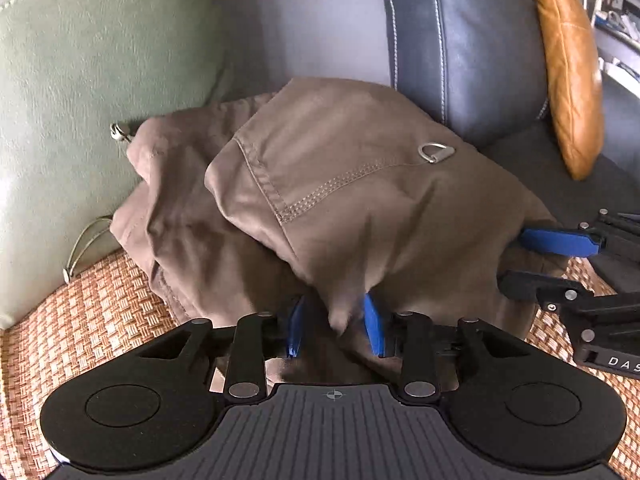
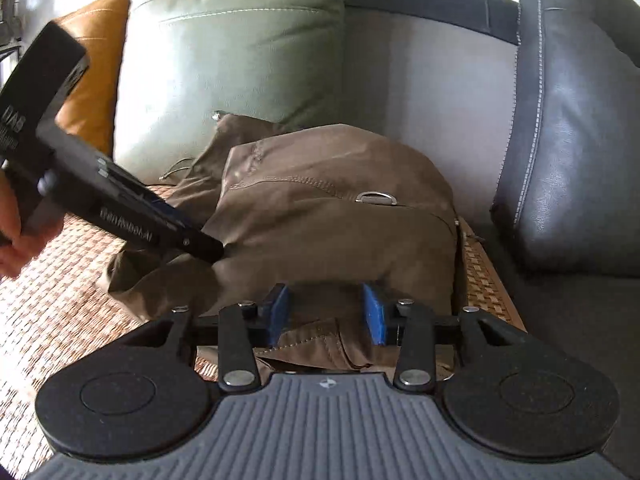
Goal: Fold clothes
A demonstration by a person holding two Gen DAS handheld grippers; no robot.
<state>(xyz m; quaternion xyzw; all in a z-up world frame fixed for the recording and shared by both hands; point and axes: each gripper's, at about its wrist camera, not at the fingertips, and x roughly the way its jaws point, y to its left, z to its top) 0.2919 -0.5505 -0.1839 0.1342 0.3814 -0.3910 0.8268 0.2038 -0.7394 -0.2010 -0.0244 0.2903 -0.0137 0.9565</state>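
A sofa carries it all, its seat (image 2: 560,320) dark and its backrest (image 2: 432,92) pale grey, and over the seat lies a woven mat (image 1: 100,312) in orange and cream checks, its right edge stopping short of the dark cushion. On the mat sits a brown garment (image 1: 360,184), bunched and partly doubled over, reaching back to the rear edge of the seat, where its far end seems to touch the green cushion (image 2: 236,52). Along the back also stand a dark blue-grey cushion (image 2: 576,128) at the right and tan cushions (image 1: 568,72) toward each end.
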